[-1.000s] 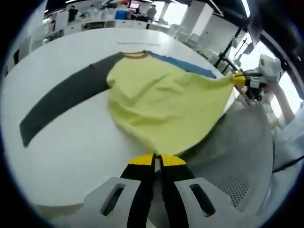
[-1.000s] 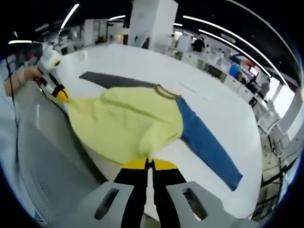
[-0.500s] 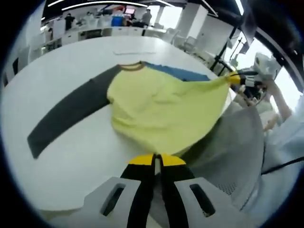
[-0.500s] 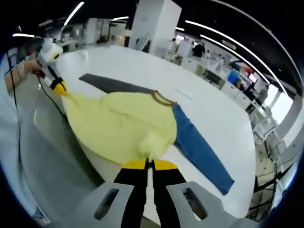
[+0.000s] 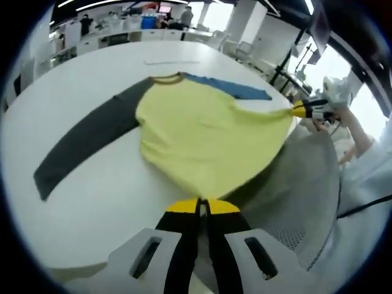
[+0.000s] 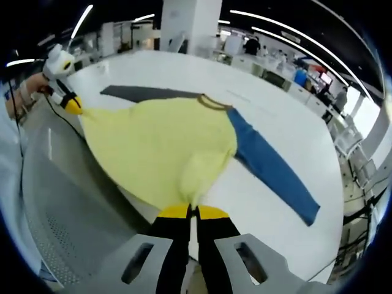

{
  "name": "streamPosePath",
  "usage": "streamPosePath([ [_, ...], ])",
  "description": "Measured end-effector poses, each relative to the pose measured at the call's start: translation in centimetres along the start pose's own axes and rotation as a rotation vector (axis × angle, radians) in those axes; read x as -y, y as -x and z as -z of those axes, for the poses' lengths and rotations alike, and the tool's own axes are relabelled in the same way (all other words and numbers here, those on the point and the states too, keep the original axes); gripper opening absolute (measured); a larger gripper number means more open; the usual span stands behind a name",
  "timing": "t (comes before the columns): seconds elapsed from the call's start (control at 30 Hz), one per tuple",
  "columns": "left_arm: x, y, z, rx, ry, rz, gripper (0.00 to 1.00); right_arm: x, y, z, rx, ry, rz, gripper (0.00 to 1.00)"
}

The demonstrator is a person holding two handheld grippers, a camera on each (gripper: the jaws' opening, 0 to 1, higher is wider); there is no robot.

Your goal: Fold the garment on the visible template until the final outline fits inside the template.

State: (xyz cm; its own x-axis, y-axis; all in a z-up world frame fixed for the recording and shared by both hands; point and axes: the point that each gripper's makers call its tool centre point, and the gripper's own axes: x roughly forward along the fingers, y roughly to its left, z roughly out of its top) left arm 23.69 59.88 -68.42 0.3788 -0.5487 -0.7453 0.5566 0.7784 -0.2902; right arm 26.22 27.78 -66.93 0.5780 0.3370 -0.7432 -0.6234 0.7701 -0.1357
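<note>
Both claws are clenched on the hem corners of the yellow long-sleeved shirt with one grey and one blue sleeve (image 5: 205, 131), spread across the white round table (image 5: 92, 184) at frame centre: left gripper (image 5: 201, 207), right gripper (image 6: 190, 212). Judging by the taut hem, the first fold is starting; next, carry the hem toward the collar.

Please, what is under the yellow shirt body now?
The white table lies under the yellow shirt body; near both tools the hem hangs past its edge. Whether a template lies beneath is hidden by the cloth.

Right tongs (image 6: 191, 211) clamp yellow garment (image 6: 165, 150) hem; left tongs (image 6: 72, 105) grip opposite corner.
</note>
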Motion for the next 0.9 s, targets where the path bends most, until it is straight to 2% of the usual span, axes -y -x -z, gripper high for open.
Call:
streamPosePath([
  [0.2,-0.3,-0.9,2.0,-0.039,0.039,0.014,0.0,-0.2,-0.9,1.8,-0.036,-0.026,-0.021,0.04],
  [0.43,-0.2,-1.6,3.4,-0.072,0.062,0.015,0.0,-0.9,-1.7,4.0,-0.087,-0.057,-0.052,0.04],
  [0.77,-0.2,-2.1,3.7,-0.089,0.07,0.021,0.0,-1.3,-2.6,5.9,-0.133,-0.078,-0.069,0.04],
  [0.9,-0.2,-2.5,3.8,-0.102,0.065,0.023,0.0,-1.4,-3.3,6.7,-0.178,-0.067,-0.096,0.04],
])
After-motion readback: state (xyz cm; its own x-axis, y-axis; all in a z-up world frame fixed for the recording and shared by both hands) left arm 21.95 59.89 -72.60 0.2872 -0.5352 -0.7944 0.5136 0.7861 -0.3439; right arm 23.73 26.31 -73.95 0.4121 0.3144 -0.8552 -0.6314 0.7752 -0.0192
